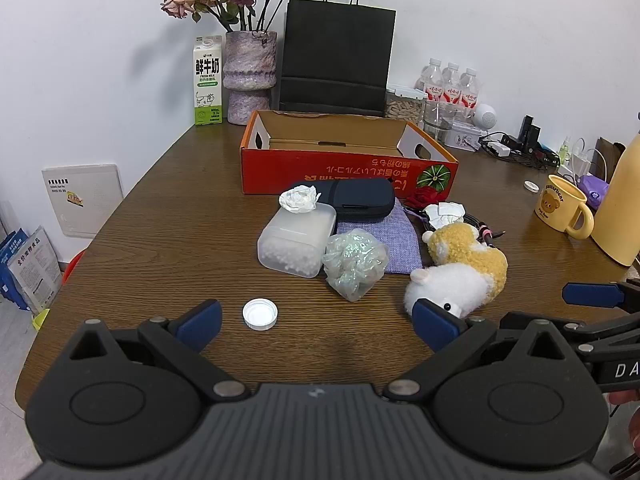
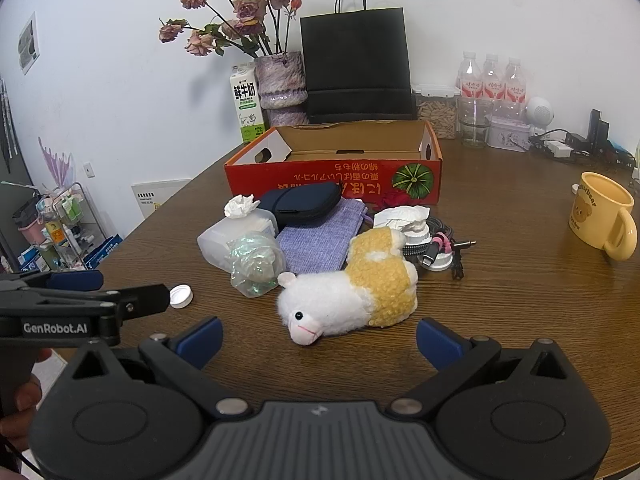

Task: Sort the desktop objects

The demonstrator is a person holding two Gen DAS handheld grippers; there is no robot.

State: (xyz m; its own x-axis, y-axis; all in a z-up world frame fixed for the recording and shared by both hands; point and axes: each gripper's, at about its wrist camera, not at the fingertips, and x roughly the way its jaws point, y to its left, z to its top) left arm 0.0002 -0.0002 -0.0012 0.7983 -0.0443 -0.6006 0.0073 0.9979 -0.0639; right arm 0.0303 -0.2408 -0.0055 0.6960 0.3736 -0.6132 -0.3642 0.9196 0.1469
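A pile lies mid-table before an open red cardboard box (image 1: 348, 172) (image 2: 332, 178): a white-and-yellow plush sheep (image 1: 460, 272) (image 2: 352, 288), a crumpled clear plastic wrap (image 1: 354, 264) (image 2: 256, 264), a translucent plastic container (image 1: 296, 240) (image 2: 228, 238) topped by a tissue wad (image 1: 299, 199), a dark blue case (image 1: 352, 196) (image 2: 304, 204), a purple cloth pouch (image 1: 384, 240) (image 2: 316, 240), cables (image 2: 436, 244) and a white bottle cap (image 1: 260, 314) (image 2: 181, 296). My left gripper (image 1: 316, 326) is open and empty just short of the cap. My right gripper (image 2: 318, 340) is open and empty in front of the sheep.
At the back stand a milk carton (image 1: 208, 82), a vase of dried roses (image 1: 250, 76), a black paper bag (image 1: 336, 56), water bottles (image 1: 452, 86) and jars. A yellow bear mug (image 1: 564, 208) (image 2: 604, 216) and a yellow bottle (image 1: 620, 208) stand at the right.
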